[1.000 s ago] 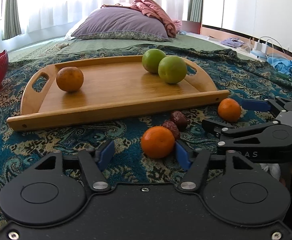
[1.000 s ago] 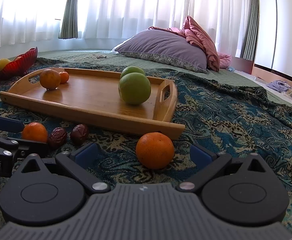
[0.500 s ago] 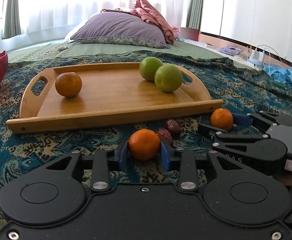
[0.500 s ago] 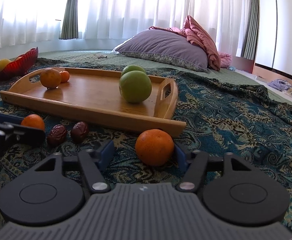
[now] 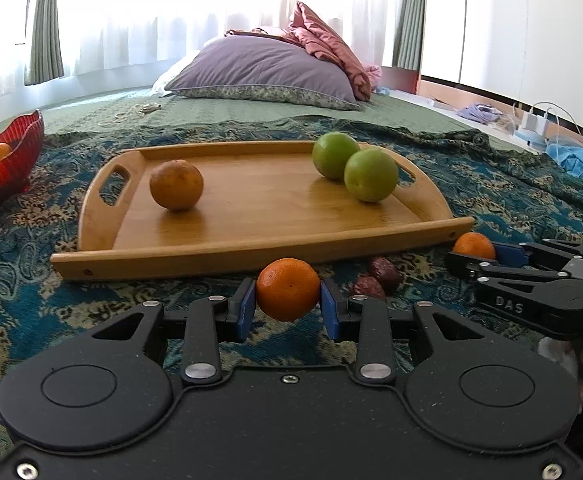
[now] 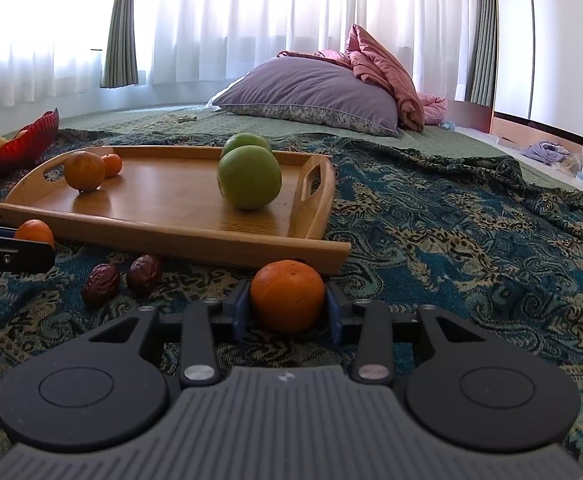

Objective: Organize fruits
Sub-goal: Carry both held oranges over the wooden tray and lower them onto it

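The left tool (image 5: pixel 288 307) is clamped on an orange mandarin (image 5: pixel 288 289) at 6 o'clock of the wooden tray (image 5: pixel 251 254), on the patterned bedspread (image 6: pixel 451 248). At the tray's 5 o'clock corner, the right tool (image 6: pixel 287 310) has just been closing, its pads pressing a second mandarin (image 6: pixel 287 295).

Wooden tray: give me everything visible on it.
The wooden tray looks like light bamboo: rectangular, with a low rim and a cut-out handle at each curved end. It lies flat on the patterned blanket. On it sit a large orange and a small orange near the left handle, and two green fruits touching each other near the right. Neither tool touches it.
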Tool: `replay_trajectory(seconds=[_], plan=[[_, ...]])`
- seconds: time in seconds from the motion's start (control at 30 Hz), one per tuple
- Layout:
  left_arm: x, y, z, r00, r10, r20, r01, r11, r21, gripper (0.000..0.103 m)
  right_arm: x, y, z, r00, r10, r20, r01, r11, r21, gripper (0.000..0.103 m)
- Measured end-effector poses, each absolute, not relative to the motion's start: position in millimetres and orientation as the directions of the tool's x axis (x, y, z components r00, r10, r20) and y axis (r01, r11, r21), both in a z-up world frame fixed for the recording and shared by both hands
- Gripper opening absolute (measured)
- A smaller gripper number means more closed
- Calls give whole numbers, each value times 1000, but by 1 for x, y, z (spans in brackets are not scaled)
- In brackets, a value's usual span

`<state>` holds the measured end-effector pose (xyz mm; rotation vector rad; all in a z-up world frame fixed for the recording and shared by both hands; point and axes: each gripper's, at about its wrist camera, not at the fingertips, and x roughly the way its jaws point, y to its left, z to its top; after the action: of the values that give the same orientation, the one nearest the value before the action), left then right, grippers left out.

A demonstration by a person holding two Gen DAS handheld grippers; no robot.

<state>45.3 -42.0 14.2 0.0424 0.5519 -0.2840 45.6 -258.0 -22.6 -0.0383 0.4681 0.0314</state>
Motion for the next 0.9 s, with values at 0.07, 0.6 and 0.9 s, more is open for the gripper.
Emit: replay_trajectory(seconds=[0.07, 0.6, 0.9], plan=[[46, -39, 16, 818, -250, -518, 271, 962, -36, 32, 45, -257, -19, 894, 19, -449, -37, 999, -31, 43], [63, -15, 29, 845, -203, -494, 217, 976, -30, 33, 49, -220, 11, 914, 91, -396, -109, 994, -24, 43], [77, -11, 35, 854, -198, -482, 223, 975, -7, 33, 73, -197, 22, 908, 128, -399, -145, 989, -11, 43]])
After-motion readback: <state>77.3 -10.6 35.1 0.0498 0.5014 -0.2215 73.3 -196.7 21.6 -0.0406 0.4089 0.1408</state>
